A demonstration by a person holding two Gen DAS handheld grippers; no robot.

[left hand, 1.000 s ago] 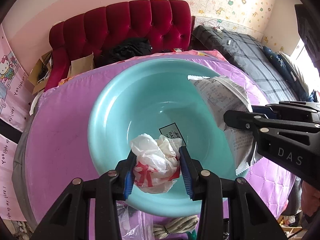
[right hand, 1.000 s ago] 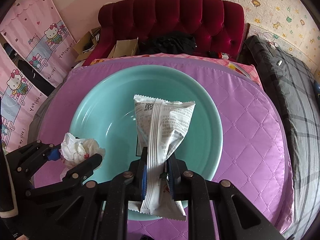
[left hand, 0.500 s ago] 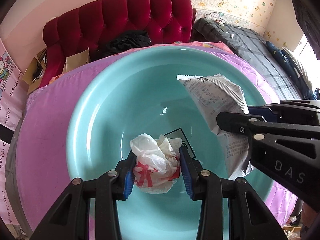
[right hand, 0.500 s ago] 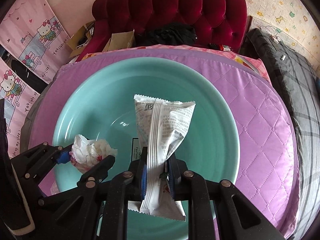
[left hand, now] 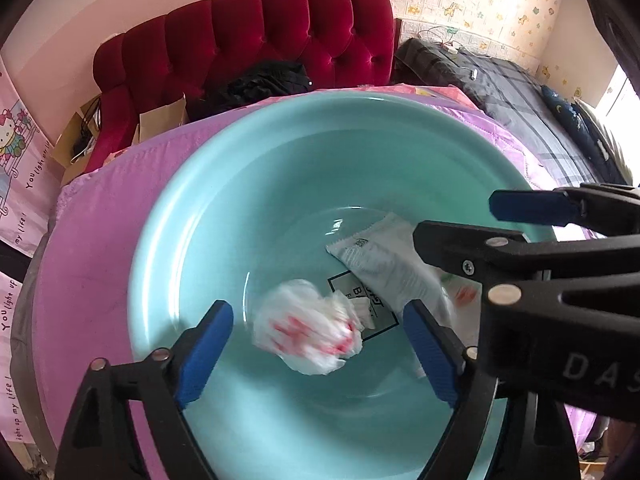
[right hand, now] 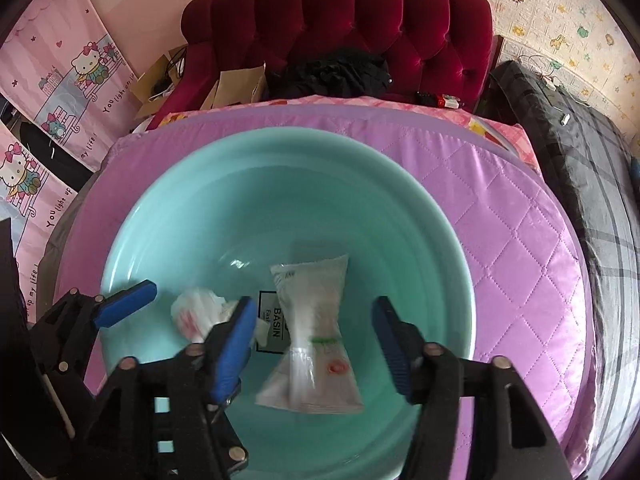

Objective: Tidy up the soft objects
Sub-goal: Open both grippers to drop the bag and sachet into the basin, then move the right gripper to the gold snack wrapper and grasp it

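Purple quilting covers the round table (right hand: pixel 516 240) under your tongs, and the teal basin (right hand: pixel 168 216) sits on it.

Nearest you, both tongs hang over the basin with their jaws spread wide and nothing between the pads. The left tongs (left hand: pixel 318 354) frame the crumpled white bag (left hand: pixel 308 334), which is blurred and lies loose in the basin just ahead of the pads, touching neither. The right tongs (right hand: pixel 312 346) straddle the pouch (right hand: pixel 310 336), also blurred, so you cannot tell whether either thing has settled on the basin floor.

The pouch's long axis runs straight ahead along the right tongs' fingers, its far end toward the basin's middle. It lies just right of the bag, with the basin's label (right hand: pixel 274 326) between them. The left tongs are nearer the bag, the right nearer the pouch.

Judging by this, both soft things are in the basin, and your next move is probably to lift both tongs straight up and back; keep the pads clear of the pouch's near end as you go.

Beyond the table stands the red headboard (right hand: pixel 340 28), with a dark plaid bed (right hand: pixel 580 152) to the right.
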